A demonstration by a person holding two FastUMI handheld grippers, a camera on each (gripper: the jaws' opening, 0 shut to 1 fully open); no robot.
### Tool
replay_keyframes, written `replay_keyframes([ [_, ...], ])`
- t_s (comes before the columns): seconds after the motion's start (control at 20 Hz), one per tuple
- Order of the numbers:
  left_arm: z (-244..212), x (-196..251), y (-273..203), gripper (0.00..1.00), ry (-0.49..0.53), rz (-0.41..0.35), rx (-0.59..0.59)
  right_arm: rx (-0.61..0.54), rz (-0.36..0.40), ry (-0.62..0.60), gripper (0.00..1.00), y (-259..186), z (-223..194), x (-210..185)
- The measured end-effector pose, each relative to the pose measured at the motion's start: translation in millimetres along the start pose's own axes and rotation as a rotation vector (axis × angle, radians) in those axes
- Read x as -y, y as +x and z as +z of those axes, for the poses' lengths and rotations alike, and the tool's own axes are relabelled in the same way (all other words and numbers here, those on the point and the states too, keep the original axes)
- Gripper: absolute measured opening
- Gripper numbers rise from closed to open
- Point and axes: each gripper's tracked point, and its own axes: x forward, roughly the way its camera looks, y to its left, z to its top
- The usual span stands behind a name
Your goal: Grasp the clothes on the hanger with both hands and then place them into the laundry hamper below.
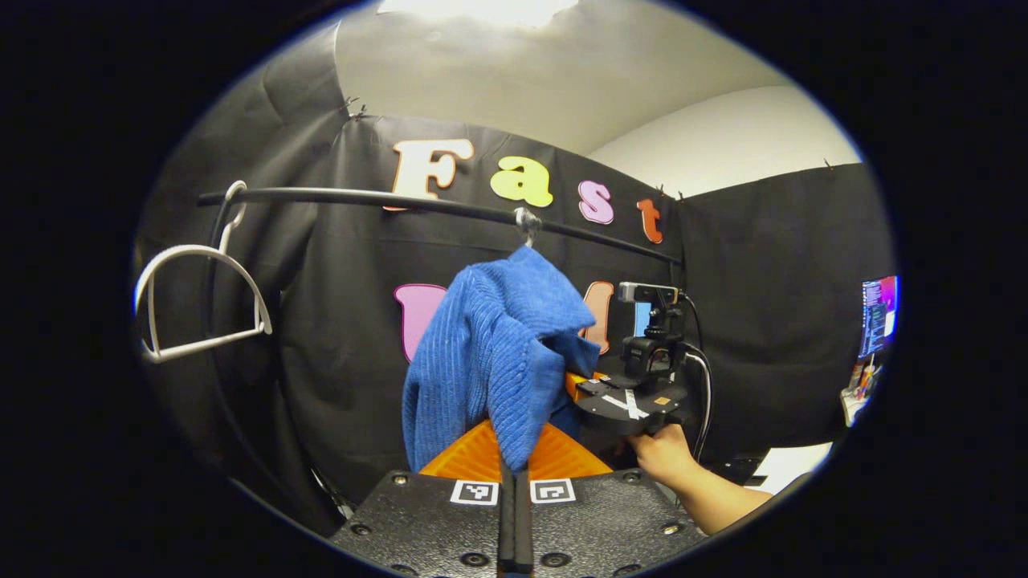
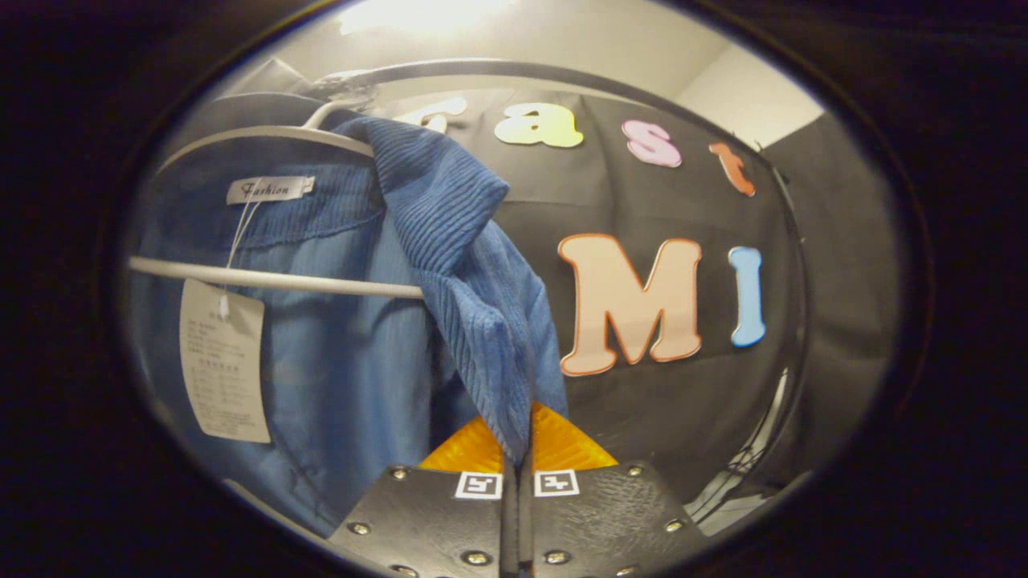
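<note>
A blue corduroy garment (image 1: 490, 353) hangs from a hook on the black rail (image 1: 434, 205). My left gripper (image 1: 514, 470) is shut, with a fold of the garment's cloth pinched between its fingers. In the right gripper view the same blue garment (image 2: 450, 241) drapes over a white hanger (image 2: 273, 279), with a neck label and a paper tag (image 2: 223, 371) showing. My right gripper (image 2: 518, 464) is shut on the garment's front edge. The right gripper (image 1: 598, 385), held by a hand (image 1: 662, 451), is also seen in the left gripper view beside the garment.
An empty white hanger (image 1: 201, 301) hangs at the rail's left end. A screen (image 1: 878, 315) and small items stand at the far right. The black booth cloth lies close behind the garment.
</note>
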Motion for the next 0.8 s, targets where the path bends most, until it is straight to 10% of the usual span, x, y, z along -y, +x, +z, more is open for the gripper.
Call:
replay_keyframes([
  [0.8,61.7,-99.0,-7.5,0.0,0.294,0.292,0.102,0.104,-0.223,-0.041,0.0,-3.3,51.3,62.4],
])
